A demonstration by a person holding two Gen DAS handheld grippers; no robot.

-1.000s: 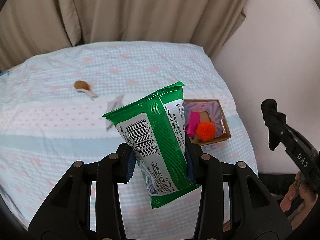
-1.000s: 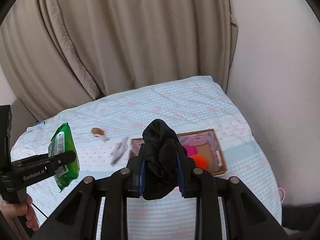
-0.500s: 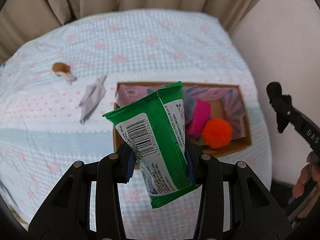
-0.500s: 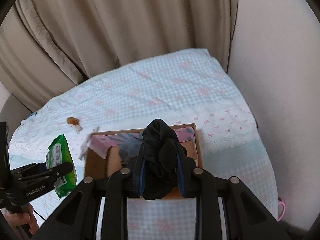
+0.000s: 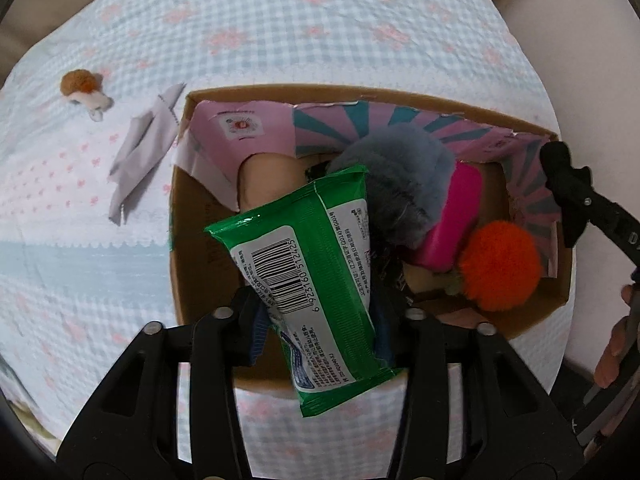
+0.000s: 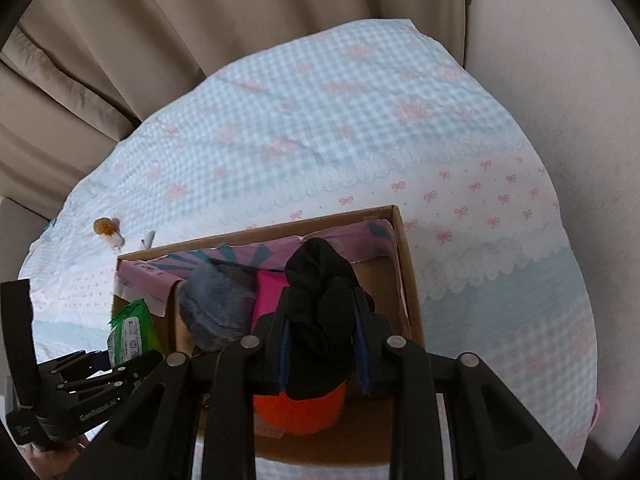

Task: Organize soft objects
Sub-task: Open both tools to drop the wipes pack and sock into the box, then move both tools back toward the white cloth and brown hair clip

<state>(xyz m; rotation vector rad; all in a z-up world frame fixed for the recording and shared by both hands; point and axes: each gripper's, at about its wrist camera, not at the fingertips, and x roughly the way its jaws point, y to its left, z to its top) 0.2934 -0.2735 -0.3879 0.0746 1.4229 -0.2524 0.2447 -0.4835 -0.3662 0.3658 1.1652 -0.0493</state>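
Note:
My left gripper [image 5: 320,320] is shut on a green wet-wipes pack [image 5: 308,268] and holds it over the left part of an open cardboard box [image 5: 173,248]. My right gripper [image 6: 322,344] is shut on a bunched black cloth [image 6: 320,300] and holds it above the same box [image 6: 404,248]. In the box lie a grey fluffy toy [image 5: 400,176], a pink item [image 5: 452,220] and an orange pompom [image 5: 500,266]. The right gripper's tip with the black cloth shows at the right edge of the left wrist view [image 5: 560,172]. The wipes pack also shows in the right wrist view [image 6: 134,332].
The box stands on a bed with a blue-checked cover [image 5: 320,24]. A small brown and white plush [image 5: 84,88] and a grey folded cloth [image 5: 140,148] lie left of the box. Beige curtains [image 6: 200,20] and a wall [image 6: 560,60] stand behind the bed.
Both grippers have moved forward and down over the box, still holding their items. The box now fills the middle of both views.

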